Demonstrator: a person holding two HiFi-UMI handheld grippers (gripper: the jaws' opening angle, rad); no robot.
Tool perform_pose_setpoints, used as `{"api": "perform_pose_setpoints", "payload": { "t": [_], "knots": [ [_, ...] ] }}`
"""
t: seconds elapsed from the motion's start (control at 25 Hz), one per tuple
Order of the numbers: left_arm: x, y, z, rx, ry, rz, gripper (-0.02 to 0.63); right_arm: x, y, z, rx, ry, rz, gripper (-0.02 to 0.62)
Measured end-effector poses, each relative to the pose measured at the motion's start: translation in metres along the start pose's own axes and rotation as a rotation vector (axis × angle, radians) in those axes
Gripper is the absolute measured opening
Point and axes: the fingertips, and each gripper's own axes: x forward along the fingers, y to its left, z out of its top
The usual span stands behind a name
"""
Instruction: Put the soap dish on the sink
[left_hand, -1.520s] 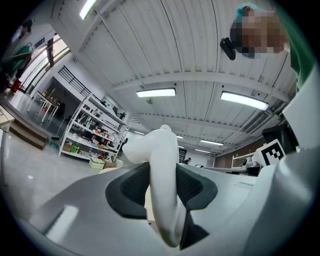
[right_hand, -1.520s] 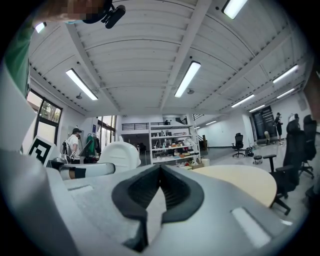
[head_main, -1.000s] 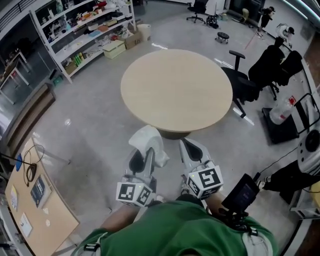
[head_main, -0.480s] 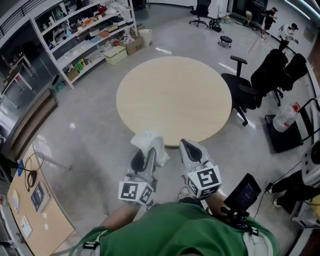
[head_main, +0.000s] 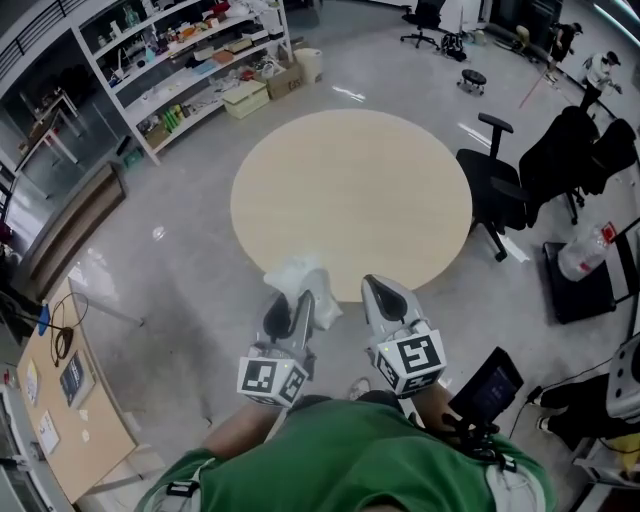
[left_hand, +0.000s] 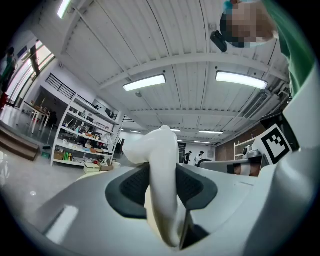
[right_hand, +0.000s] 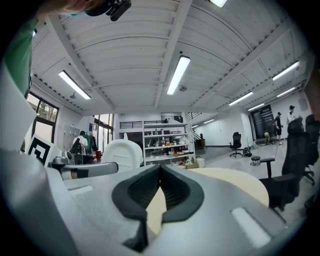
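I have open room on the left: bare, glossy grey floor (head_main: 170, 260) runs from the near wooden desk (head_main: 95, 440) up to the far shelves (head_main: 190, 55). The right side is tighter, where a black office chair (head_main: 500, 180) stands just beside the right rim of the round worktop (head_main: 350, 170). More chairs stand behind it.

The worktop is pale, matt wood tone with a clean curved edge, and nothing lies on it. Its near rim shows between my two tools.

The shelves hold boxes and bottles that are too small to tell apart. A pale box (head_main: 245, 97) and a cardboard box (head_main: 278, 80) sit on the floor at their foot.

The left gripper (head_main: 288, 308) has its jaws closed on the soap dish (head_main: 300, 275). The dish is a smooth, white, curved piece pinched between the dark ribbed pads, and it sticks out past them towards the worktop's near rim. The right gripper (head_main: 382, 292) holds nothing, its jaws brought together with the pads meeting at the tips. Both tools are side by side, near my body.
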Motion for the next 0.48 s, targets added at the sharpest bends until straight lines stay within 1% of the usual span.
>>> {"api": "perform_pose_setpoints", "payload": {
  "t": [0.12,0.24,0.48],
  "knots": [
    [0.01,-0.003,-0.01,-0.001,0.003,0.019,0.149,0.002,-0.015,-0.003,0.006,0.004,0.015,0.003],
    [0.019,-0.003,-0.012,0.002,0.006,0.034,0.149,0.005,-0.028,-0.005,0.012,0.001,0.017,0.003],
    [0.038,0.008,-0.008,0.008,0.016,0.028,0.149,0.024,-0.044,-0.001,0.035,-0.009,-0.011,0.003]
  ]
}}
